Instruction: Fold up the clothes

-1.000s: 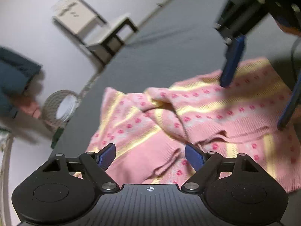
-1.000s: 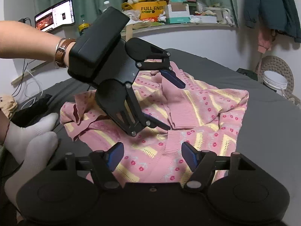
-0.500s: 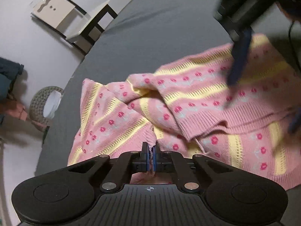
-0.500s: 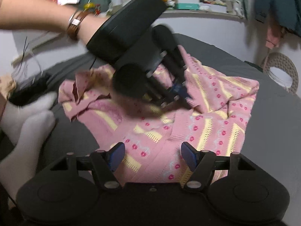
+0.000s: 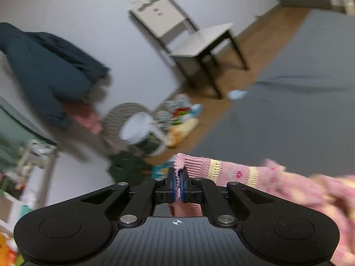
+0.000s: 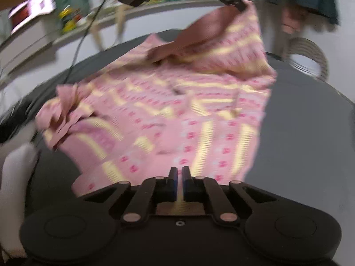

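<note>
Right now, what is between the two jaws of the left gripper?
In the left wrist view, the ribbed edge of the pink sweater is pinched between the jaws of the left gripper; nothing else sits there.

Plain pale wall across the back, and against it a small white chair with dark legs standing on a warm wooden floor. A dark teal coat hangs on the wall at left, blurred. Below it, a round woven basket beside a white bucket, with colourful clutter on the floor. A wide grey bed sheet fills the right.
</note>
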`<state>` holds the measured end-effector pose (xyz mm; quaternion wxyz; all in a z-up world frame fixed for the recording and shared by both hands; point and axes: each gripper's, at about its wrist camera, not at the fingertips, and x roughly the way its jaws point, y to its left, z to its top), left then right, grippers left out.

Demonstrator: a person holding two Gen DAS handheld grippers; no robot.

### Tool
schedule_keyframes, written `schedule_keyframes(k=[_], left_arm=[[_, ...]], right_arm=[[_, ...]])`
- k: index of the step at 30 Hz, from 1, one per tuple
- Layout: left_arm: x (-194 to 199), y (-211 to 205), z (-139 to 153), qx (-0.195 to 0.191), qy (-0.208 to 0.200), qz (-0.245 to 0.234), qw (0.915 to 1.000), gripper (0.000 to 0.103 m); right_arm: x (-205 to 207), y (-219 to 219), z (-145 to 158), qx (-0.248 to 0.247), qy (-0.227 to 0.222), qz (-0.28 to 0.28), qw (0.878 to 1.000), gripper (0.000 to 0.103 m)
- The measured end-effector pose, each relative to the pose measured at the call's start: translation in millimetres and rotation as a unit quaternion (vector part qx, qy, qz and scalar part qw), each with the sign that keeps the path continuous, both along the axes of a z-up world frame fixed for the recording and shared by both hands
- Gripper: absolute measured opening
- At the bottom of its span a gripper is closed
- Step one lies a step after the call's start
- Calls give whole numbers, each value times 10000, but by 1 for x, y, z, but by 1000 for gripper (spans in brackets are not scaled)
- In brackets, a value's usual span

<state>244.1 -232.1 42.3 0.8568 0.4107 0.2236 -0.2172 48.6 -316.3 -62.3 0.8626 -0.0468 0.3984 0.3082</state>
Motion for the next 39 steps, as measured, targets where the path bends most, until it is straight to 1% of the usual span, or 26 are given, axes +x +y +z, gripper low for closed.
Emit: schedule_keyframes(k=[1,4,5,7,10,12,14,15,16,17,18,19,20,21,23,24,25,26,28,30,33,34,36,37,38,39], left_arm=[[16,-4,1,-57,-157,174,9997,3],[61,-17,-3,-425,-373,690,9960,3],[73,-22,-10,-457,-419,809,9948,3],[95,-31,-25,-505,-476,1049,9921,3],[110,-46,-60,-317,-293,1190,9920,4],[116,-58,-82,-152,-324,1290,9910,4],[118,-66,-98,-65,-146,1436,9895,8],[115,-69,-99,-90,7,1447,9894,16],[111,-70,-100,-159,133,1460,9891,29],[107,-68,-98,-249,147,1474,9886,52],[102,-64,-93,-357,50,1459,9886,67],[96,-59,-86,-419,-134,1443,9886,94],[89,-54,-79,-437,-390,1426,9880,103],[80,-48,-71,-435,-607,1362,9879,103],[62,-32,-55,-438,-661,1151,9902,103],[46,-20,-47,-486,-598,985,9922,103],[30,-8,-38,-534,-534,818,9938,103],[12,5,-31,-569,-442,646,9953,103],[-29,34,-23,-586,-138,278,9978,103],[-74,66,-16,-472,340,-101,9983,103],[-138,107,-14,-125,992,-530,9936,103],[-156,118,-13,-57,1141,-620,9915,103],[-189,140,-11,-8,1482,-603,9871,103],[-203,150,-10,4,1670,-542,9845,103],[-213,158,-9,43,1864,-450,9814,103],[-221,166,-9,164,2062,-387,9776,103]], right_arm=[[4,-8,0,125,12,-220,9997,2],[15,-34,0,543,43,-981,9937,2],[18,-42,-1,675,56,-1221,9902,2],[22,-54,-3,794,90,-1443,9863,2],[24,-52,-9,763,130,-1386,9873,5],[25,-46,-12,700,147,-1236,9898,6],[25,-39,-14,594,114,-1062,9925,11],[24,-36,-13,537,58,-984,9937,14],[23,-35,-12,486,10,-896,9948,21],[20,-33,-9,456,-23,-774,9960,29],[17,-31,-6,419,-84,-652,9970,34],[14,-29,-1,383,-166,-506,9978,45],[7,-27,3,334,-281,-264,9987,53],[0,-24,8,272,-416,-1,9988,53],[-20,-19,15,27,-801,693,9944,55],[-31,-16,18,-115,-952,1050,9898,57],[-40,-11,17,-284,-984,1409,9847,64],[-50,-7,15,-456,-1004,1730,9787,65],[-64,0,10,-833,-917,2121,9694,65],[-74,7,7,-1177,-903,2285,9622,65],[-86,20,3,-1773,-950,2468,9480,65],[-91,25,0,-1991,-1013,2548,9408,65],[-99,33,-10,-2403,-1307,2704,9231,65],[-101,35,-14,-2507,-1408,2734,9179,61],[-101,39,-16,-2566,-1431,2747,9156,51],[-98,39,-15,-2546,-1379,2714,9179,44]])
